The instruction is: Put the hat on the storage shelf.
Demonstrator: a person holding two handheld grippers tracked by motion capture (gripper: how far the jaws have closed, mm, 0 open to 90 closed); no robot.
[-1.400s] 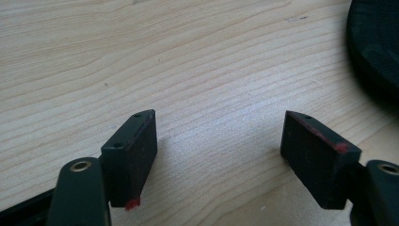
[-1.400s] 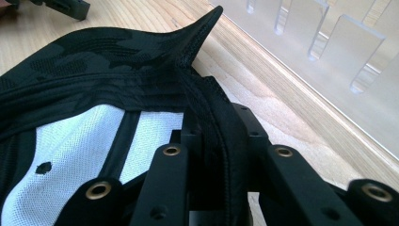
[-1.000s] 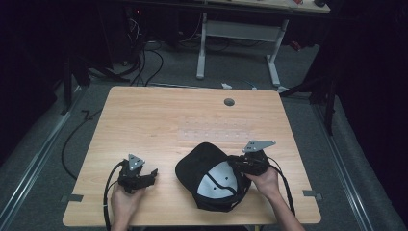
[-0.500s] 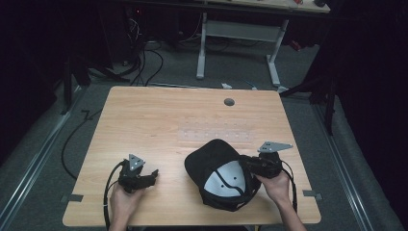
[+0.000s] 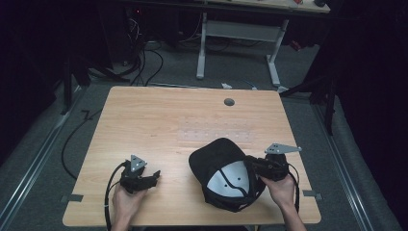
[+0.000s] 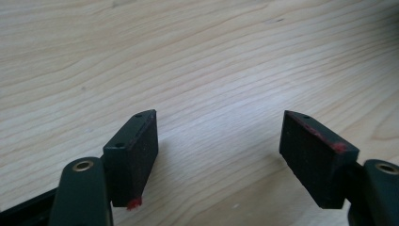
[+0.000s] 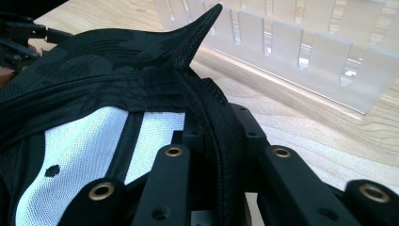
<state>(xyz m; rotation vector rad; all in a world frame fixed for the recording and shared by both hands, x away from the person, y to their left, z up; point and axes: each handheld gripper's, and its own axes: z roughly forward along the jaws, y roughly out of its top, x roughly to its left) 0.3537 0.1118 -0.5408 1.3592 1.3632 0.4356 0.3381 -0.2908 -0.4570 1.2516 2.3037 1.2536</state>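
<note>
- Nearest, at the table's front edge, the left gripper [image 5: 155, 176] is held low over bare wood, its black pads [image 6: 134, 150] wide apart with nothing between them; the jaws have just been closing slightly.
- Beside it, toward the right front, a black baseball cap [image 5: 219, 156] is seen upside down on the wooden table [image 5: 168, 120], its white mesh lining [image 5: 231, 177] facing up.
- At the cap's right side, the right gripper [image 5: 251, 166] is clamped tight on the rim; in the right gripper view the black edge band [image 7: 221, 136] is pinched between the jaws, and part of the fabric is drawn up into a peak.
- Judged from this, the step in hand is dragging or turning the cap by its rim.
- Next, a second hold on the opposite rim seems called for, so the left gripper would need to be brought across.
- Farther off, a clear slotted rack [image 7: 301, 52] is seen on the wood beyond the cap, and a round cable hole [image 5: 229, 102] lies near the far edge.
</note>
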